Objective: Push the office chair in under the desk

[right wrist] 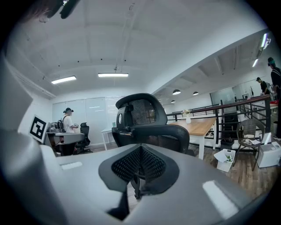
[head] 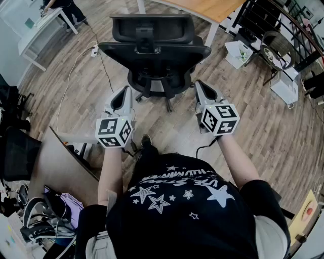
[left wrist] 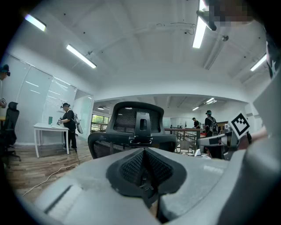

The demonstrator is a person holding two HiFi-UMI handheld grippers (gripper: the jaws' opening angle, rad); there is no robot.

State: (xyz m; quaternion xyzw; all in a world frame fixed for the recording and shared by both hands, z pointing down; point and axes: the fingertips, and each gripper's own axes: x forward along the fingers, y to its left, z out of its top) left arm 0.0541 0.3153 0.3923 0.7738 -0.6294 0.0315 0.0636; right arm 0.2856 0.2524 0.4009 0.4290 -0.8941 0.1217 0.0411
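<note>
Straight ahead of both sets of fingertips and apart from them: black office chair (head: 154, 48) with mesh back and curved headrest. Back turned toward the fingers, seat facing away to the pale wooden desk (head: 213, 8) on white legs beyond; wide backrest lying crosswise to the fingers. Left gripper (head: 123, 94) and right gripper (head: 200, 86): textured dark pads pressed together, nothing between. Below, grey-brown plank floor (head: 263, 126).

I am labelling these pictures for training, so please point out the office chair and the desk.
office chair (head: 172, 55): head view, on its black backrest.
desk (head: 212, 7): head view, on its wooden top.
</note>
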